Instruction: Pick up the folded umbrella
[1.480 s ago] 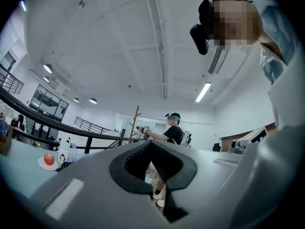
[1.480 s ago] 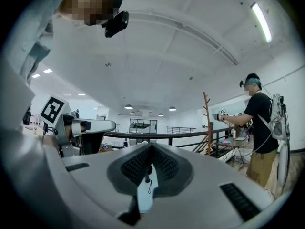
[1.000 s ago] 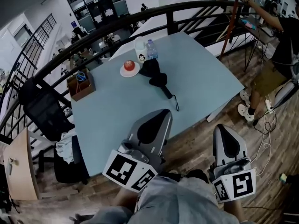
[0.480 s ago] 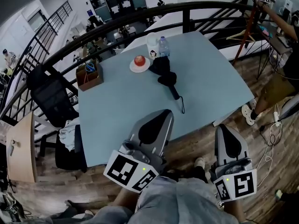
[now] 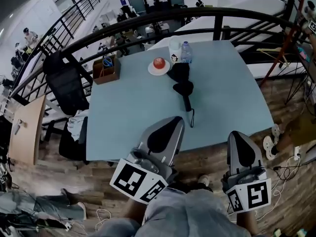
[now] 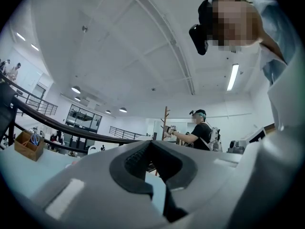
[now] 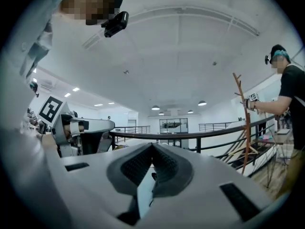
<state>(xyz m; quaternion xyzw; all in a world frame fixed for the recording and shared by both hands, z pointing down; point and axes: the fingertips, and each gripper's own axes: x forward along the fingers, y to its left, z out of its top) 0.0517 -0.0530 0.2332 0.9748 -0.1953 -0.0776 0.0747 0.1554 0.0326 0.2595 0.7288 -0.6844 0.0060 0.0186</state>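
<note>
I can't tell what the box [image 5: 105, 69] holds, print on the cup [image 5: 174, 48] too small, near edge of the table [image 5: 123, 132] hidden behind my left gripper [image 5: 174, 122].

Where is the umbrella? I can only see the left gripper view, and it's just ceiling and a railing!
Observer: In the head view, the folded black fabric umbrella lies on the light blue rectangular table, towards its far side.
Operator: Am I close to it?
Observer: No. The left gripper is at the table's near edge, well short of the umbrella.
Operator: Which end is nearest me?
Observer: The thin end with the dangling black wrist strap points towards you.
Operator: What about my other gripper?
Observer: The right gripper has its fingers shut with nothing between them.
</note>
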